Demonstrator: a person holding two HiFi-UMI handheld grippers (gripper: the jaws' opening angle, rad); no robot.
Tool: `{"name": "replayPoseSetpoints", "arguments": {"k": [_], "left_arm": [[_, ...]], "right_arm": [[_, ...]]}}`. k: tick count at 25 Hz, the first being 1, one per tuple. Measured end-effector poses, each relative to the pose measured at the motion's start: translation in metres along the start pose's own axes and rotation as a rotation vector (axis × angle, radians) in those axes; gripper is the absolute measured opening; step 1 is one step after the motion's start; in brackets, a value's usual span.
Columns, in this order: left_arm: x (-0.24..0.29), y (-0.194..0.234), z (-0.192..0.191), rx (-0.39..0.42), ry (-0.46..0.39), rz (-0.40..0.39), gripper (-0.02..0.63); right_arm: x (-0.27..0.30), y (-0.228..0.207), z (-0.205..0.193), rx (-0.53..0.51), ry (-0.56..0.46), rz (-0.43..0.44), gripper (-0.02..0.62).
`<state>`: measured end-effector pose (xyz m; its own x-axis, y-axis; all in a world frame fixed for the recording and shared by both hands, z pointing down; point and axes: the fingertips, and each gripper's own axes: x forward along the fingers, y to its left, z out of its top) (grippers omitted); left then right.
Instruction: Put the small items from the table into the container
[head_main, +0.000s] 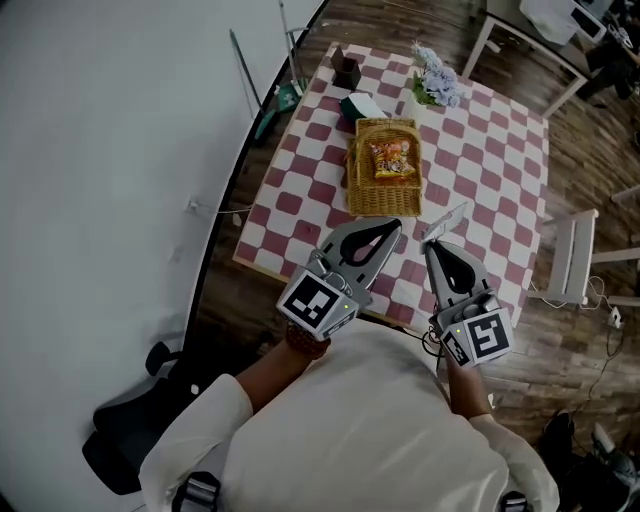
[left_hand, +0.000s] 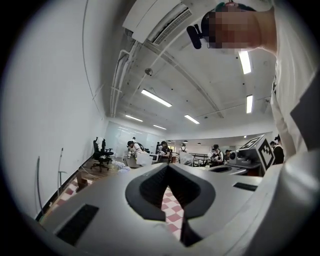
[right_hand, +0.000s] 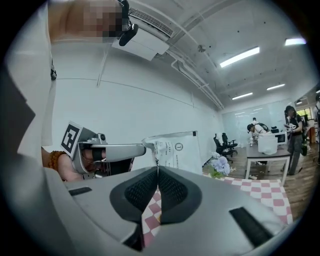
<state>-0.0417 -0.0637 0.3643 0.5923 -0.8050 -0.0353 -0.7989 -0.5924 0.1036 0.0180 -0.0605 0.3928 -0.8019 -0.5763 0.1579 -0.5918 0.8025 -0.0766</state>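
Holding a white printed sachet (head_main: 447, 218) clamped in my right tool (head_main: 431, 243), bound for the wicker basket (head_main: 385, 206); my left tool (head_main: 397, 226), pressed together, grips nothing.

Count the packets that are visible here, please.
2. An orange packet lies in the wicker basket. A white packet is pinched in the right gripper. Others may be hidden under the orange one.
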Motion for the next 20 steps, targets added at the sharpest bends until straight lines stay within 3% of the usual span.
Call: {"name": "replayPoseSetpoints", "arguments": {"k": [4,13,20], "left_arm": [[-0.013,0.01,-0.001,-0.006,0.0,0.043,0.029],[-0.009,0.044,-0.008,0.002,0.026,0.05,0.029],[0.005,0.089,-0.038,0.01,0.083,0.071,0.029]], "right_arm": [[0.011,0.009,-0.002,-0.005,0.013,0.039,0.026],[0.042,0.002,0.0,-0.025,0.05,0.076,0.026],[0.101,-0.023,-0.036,-0.038,0.149,0.107,0.026]]}}
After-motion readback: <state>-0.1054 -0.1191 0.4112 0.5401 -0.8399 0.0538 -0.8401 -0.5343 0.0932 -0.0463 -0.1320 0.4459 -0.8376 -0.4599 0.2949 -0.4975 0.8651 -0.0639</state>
